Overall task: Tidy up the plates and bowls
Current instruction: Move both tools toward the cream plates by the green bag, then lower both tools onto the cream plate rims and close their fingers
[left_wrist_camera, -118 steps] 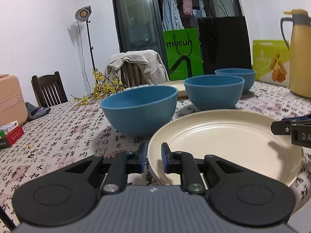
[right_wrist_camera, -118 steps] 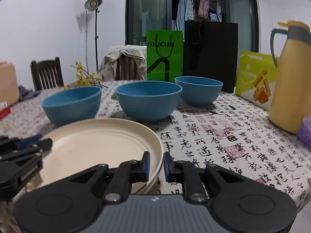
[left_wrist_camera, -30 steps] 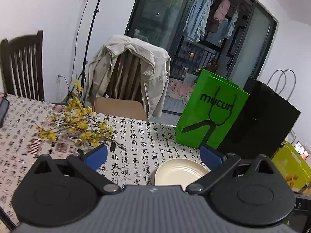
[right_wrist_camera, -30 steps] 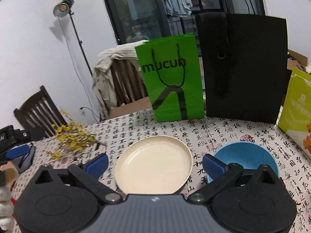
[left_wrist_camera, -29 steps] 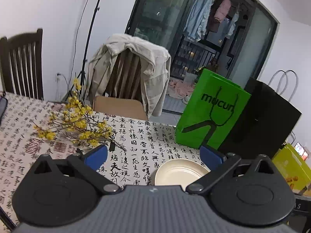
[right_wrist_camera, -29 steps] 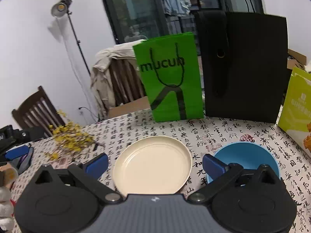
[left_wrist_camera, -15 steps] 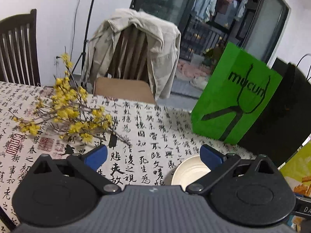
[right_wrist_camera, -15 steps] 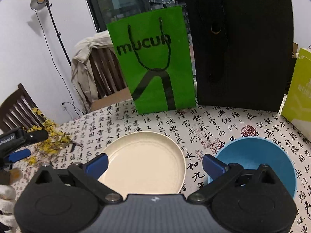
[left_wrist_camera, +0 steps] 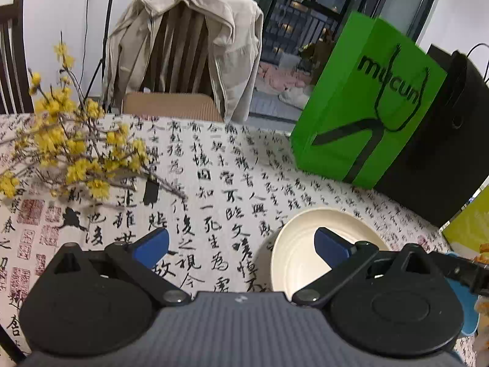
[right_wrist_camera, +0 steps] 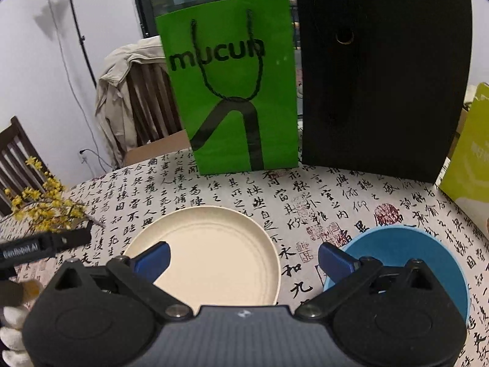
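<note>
Bench [right_wrist_camera: 336, 195]: cloth printed with black calligraphy; we log 1 green bag [right_wrist_camera: 232, 91] and 1 black bag [right_wrist_camera: 379, 76] standing at its far edge, 1 jacket-draped chair [left_wrist_camera: 186, 52] behind, yellow flower sprigs [left_wrist_camera: 61, 140] lying to the left. Cream plate [right_wrist_camera: 214, 253]: 1, flat on the cloth, empty. Blue bowl [right_wrist_camera: 406, 253]: 1, just beside the plate on its right, apart from it. Left tool [left_wrist_camera: 241, 244]: jaws spread wide, holding nothing, above the cloth left of the plate. Right tool [right_wrist_camera: 243, 258]: jaws spread wide, empty, above the plate and bowl.
</note>
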Available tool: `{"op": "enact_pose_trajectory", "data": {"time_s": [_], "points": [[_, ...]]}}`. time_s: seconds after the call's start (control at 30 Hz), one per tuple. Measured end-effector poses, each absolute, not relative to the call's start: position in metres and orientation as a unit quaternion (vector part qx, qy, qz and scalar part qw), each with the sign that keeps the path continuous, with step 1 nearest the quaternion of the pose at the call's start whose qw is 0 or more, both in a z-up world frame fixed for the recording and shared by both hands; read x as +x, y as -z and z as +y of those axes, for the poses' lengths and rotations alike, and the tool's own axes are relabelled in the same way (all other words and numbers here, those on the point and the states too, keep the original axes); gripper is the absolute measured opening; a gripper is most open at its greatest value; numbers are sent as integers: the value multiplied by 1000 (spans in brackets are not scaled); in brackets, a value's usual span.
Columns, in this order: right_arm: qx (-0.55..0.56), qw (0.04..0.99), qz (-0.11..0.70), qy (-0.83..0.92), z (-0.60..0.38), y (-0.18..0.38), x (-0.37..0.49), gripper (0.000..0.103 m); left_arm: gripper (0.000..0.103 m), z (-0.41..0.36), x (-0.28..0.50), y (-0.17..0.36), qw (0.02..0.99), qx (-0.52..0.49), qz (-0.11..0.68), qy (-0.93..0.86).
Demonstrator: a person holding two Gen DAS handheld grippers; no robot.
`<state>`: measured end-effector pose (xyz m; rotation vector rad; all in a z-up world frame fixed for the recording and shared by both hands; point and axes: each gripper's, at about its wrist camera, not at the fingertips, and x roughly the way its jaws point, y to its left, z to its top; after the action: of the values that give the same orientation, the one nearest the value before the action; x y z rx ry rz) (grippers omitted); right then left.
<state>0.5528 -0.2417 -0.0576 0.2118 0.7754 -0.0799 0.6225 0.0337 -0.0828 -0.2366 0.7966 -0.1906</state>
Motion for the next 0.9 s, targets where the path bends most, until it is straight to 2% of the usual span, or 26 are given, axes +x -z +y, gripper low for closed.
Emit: {"op": "enact_pose_trajectory", "data": {"time_s": [0.27,0.4,0.5,0.57,0.63,0.77,0.9], "points": [[104,916,385,45,-244,66,560,102,103,28,625,101,900,-99,407,119],[91,911,401,40,-239,74,564,94,103,20,622,104,905,-73,403,112],[68,910,407,43,-234,76,567,91,103,17,623,108,903,-63,411,111],[55,906,417,44,-232,80,569,85,103,17,625,111,900,-65,415,115],[43,903,425,49,-231,83,571,74,103,18,624,111,901,-62,414,111],[41,894,442,56,-234,91,574,66,101,16,625,115,900,-59,418,111],[29,889,453,57,-232,97,577,50,93,12,626,118,898,-50,422,113]]}}
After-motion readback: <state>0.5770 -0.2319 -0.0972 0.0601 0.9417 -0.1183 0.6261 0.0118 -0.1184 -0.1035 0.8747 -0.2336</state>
